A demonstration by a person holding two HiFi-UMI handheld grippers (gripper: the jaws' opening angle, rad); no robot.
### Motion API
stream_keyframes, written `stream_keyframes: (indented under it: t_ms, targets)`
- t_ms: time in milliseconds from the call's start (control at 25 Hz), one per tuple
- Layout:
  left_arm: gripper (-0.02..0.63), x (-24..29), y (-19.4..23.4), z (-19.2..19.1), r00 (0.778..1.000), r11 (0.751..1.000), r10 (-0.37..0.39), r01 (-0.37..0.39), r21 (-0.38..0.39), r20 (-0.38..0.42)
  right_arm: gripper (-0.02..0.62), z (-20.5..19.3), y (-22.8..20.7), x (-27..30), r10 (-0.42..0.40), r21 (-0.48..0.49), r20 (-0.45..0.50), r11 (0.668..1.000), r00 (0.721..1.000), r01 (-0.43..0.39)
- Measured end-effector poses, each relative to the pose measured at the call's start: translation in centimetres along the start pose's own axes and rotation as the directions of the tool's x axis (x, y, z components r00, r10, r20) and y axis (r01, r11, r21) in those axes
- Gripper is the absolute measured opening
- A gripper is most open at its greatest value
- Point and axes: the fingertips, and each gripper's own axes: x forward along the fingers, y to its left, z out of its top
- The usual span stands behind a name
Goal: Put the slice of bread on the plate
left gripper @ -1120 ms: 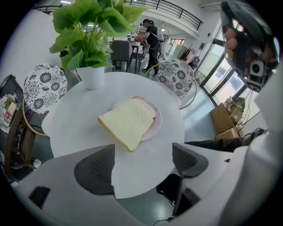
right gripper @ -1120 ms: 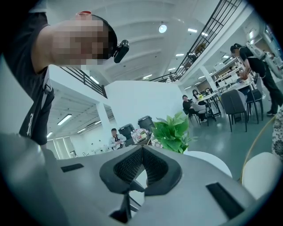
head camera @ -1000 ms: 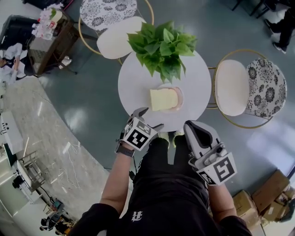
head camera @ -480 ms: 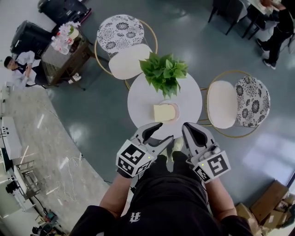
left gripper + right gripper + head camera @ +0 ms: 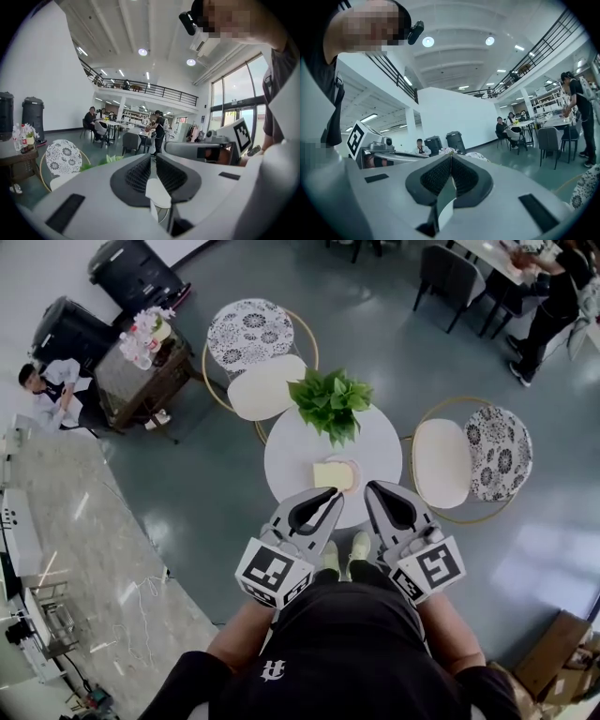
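The slice of bread [image 5: 333, 475] lies on a pink plate [image 5: 355, 467] on the round white table [image 5: 291, 460], in front of a leafy potted plant [image 5: 330, 401]. Both grippers are held high above the floor, close to the camera and well above the table. My left gripper [image 5: 335, 493] points forward; its jaws are closing and stand almost together, with nothing between them [image 5: 153, 156]. My right gripper [image 5: 371, 486] is beside it with its tips touching and holds nothing [image 5: 451, 154]. Neither gripper touches the bread.
Two gold-framed chairs [image 5: 267, 385] [image 5: 441, 463] stand at the table's far and right sides. A dark side table with flowers [image 5: 141, 371] and black bins [image 5: 136, 273] are at the left, near a seated person [image 5: 52, 390]. Another person [image 5: 548, 306] stands at the top right.
Both grippers rose toward the camera and the table now looks smaller and farther below. The left jaws went from wide open to nearly together. The bread stayed on the plate.
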Motion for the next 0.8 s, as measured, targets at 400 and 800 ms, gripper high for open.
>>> stream_keyframes:
  t_ms: [400,800]
  targets:
    - [0.006,-2.1,-1.2,5.7,0.981,0.994,0.079,-0.090,0.055,0.175,0.005,4.7,4.0,-0.8,0.056,-0.078,0.059,0.996,0.997,-0.051]
    - [0.006,-3.0,-1.8,6.5,0.974,0.994,0.083,-0.096,0.052,0.210,0.005,5.5,5.1,-1.0,0.068,-0.101,0.068,0.993,0.995,-0.061]
